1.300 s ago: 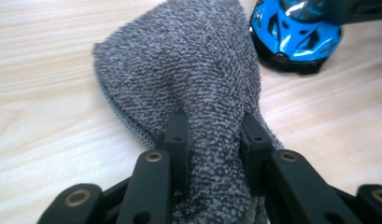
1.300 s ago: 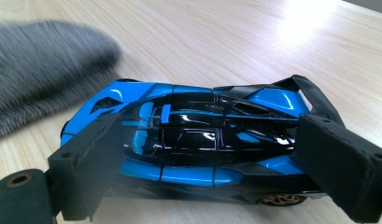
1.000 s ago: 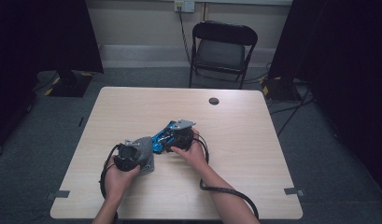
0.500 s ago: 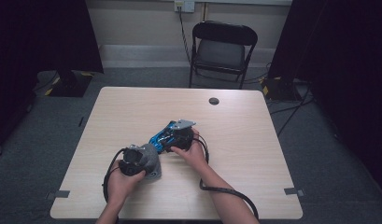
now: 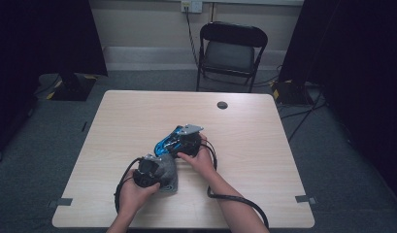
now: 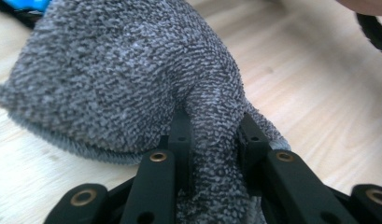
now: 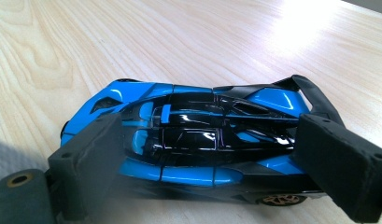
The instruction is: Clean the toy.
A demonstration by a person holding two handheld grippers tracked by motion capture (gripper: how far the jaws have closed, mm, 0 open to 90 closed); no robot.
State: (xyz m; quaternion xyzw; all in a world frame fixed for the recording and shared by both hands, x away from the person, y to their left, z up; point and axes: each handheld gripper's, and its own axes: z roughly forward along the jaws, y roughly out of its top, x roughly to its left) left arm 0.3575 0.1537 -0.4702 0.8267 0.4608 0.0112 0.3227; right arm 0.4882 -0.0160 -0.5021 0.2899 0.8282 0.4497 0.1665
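A grey terry cloth (image 6: 132,84) lies bunched on the wooden table (image 5: 264,145). My left gripper (image 6: 212,135) is shut on a fold of it, and the pinched fabric bulges up between the jaws. In the high view the cloth (image 5: 168,169) sits just in front of the left gripper (image 5: 159,171), near the table's front. A blue and black toy car (image 7: 193,135) rests on its wheels, side-on to my right gripper (image 7: 207,154), whose jaws press on its nose and tail. In the high view the car (image 5: 166,141) sits just left of the right gripper (image 5: 175,143), right behind the cloth.
A small black round disc (image 5: 222,105) lies near the table's far edge. A black folding chair (image 5: 232,53) stands beyond the table. Black cables (image 5: 235,199) trail from both grippers over the front of the table.
My left gripper has dragged the grey cloth to the right and a little toward the table's front edge. The right gripper and the car have stayed put.
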